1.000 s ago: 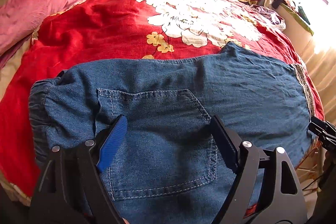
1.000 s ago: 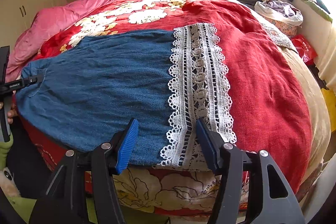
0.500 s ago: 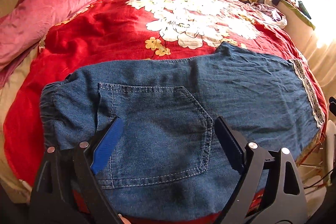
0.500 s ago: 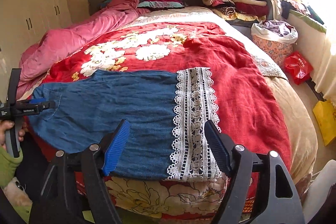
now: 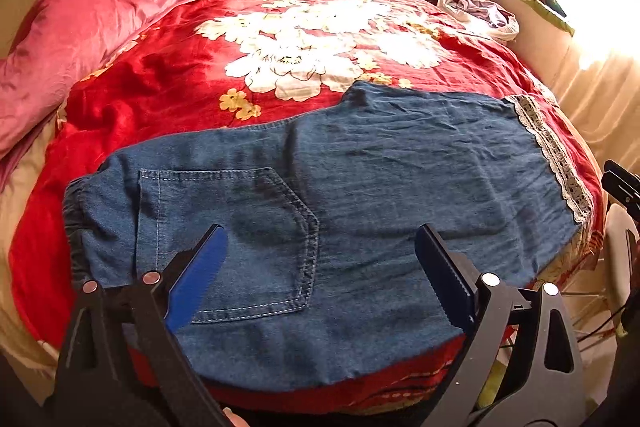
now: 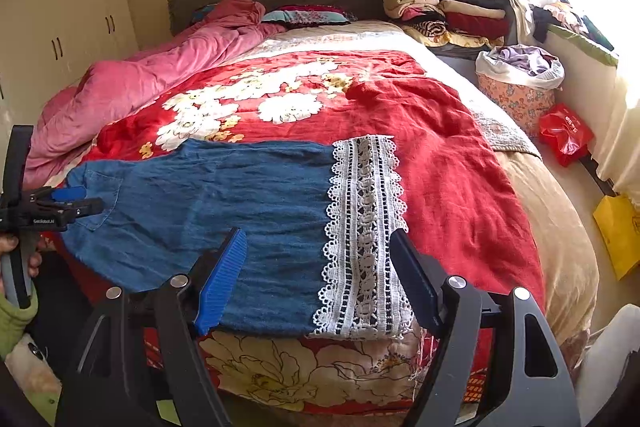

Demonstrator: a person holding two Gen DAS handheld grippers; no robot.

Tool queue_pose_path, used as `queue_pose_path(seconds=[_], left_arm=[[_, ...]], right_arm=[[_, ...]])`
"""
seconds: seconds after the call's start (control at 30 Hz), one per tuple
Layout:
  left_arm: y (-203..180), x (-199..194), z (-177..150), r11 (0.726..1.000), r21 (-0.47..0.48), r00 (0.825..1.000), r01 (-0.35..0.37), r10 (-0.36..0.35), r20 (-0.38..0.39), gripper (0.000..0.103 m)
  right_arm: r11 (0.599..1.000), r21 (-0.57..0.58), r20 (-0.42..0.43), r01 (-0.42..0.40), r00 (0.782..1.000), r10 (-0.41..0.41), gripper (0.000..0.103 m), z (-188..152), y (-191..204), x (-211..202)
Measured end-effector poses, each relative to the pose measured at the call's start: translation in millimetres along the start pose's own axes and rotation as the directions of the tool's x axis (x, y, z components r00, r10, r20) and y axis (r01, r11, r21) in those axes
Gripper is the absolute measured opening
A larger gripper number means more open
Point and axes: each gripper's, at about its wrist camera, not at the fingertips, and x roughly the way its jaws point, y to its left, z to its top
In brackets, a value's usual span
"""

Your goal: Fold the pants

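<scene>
Blue denim pants [image 5: 360, 195] lie flat across the near edge of the bed, folded lengthwise, back pocket [image 5: 240, 239] up. The elastic waist is at the left and the white lace hem [image 6: 364, 235] at the right. My left gripper [image 5: 320, 267] is open and empty, held above the pocket end. It also shows at the left edge of the right wrist view [image 6: 60, 205]. My right gripper [image 6: 320, 267] is open and empty, held above the lace hem at the bed's near edge.
The bed has a red floral blanket [image 5: 168, 75] and a pink duvet [image 6: 160, 79] bunched on the left. Stacked folded clothes [image 6: 452, 7] sit by the headboard. A laundry basket [image 6: 520, 83], red bag [image 6: 564, 135] and yellow bag [image 6: 620, 227] stand on the floor right.
Both grippers have pulled back and up from the pants, so more of the bed and room shows. The pants have not moved.
</scene>
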Motion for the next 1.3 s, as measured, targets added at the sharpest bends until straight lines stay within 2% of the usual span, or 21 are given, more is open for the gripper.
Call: queue_pose_path(seconds=[0.13, 0.17, 0.2, 0.47, 0.77, 1.07, 1.2, 1.3], left_arm=[[-10.1, -0.8, -0.4, 1.000, 0.021, 1.000, 0.006, -0.006, -0.002, 0.091], [-12.2, -0.9, -0.8, 1.000, 0.026, 1.000, 0.006, -0.006, -0.003, 0.092], [-14.0, -0.8, -1.0, 1.000, 0.029, 1.000, 0.007, -0.007, -0.005, 0.092], [-28.6, 1.4, 0.0, 0.998, 0.053, 1.000, 0.026, -0.025, -0.016, 0.093], [-69.9, 11.0, 21.0, 0.988, 0.127, 0.996, 0.093, -0.091, -0.020, 0.093], [-131.5, 42.9, 65.4, 0.944, 0.294, 0.989, 0.149, -0.145, -0.036, 0.093], [-151.9, 71.7, 88.2, 0.926, 0.316, 0.979, 0.204, -0.189, -0.076, 0.093], [-166.7, 94.3, 103.0, 0.918, 0.341, 0.979, 0.201, -0.180, -0.091, 0.093]], right_arm=[[1.000, 0.010, 0.001, 0.005, 1.000, -0.005, 0.073, -1.9, -3.1, -1.4], [1.000, 0.010, 0.000, 0.008, 1.000, -0.008, 0.079, -2.2, -3.4, -1.7], [1.000, 0.012, 0.001, 0.016, 1.000, -0.016, 0.097, -2.6, -4.0, -2.4], [0.998, 0.047, 0.016, 0.048, 0.999, -0.049, 0.098, -6.3, -13.8, -10.4], [0.995, 0.087, -0.041, 0.044, 0.998, -0.041, 0.098, -24.9, -25.2, -2.5], [0.986, 0.169, -0.098, -0.005, 0.995, 0.022, 0.098, -40.5, -35.3, 19.5], [0.976, 0.217, -0.103, -0.027, 0.993, 0.050, 0.098, -41.2, -40.7, 28.3], [0.961, 0.270, -0.108, -0.055, 0.990, 0.087, 0.098, -41.5, -46.7, 35.8]])
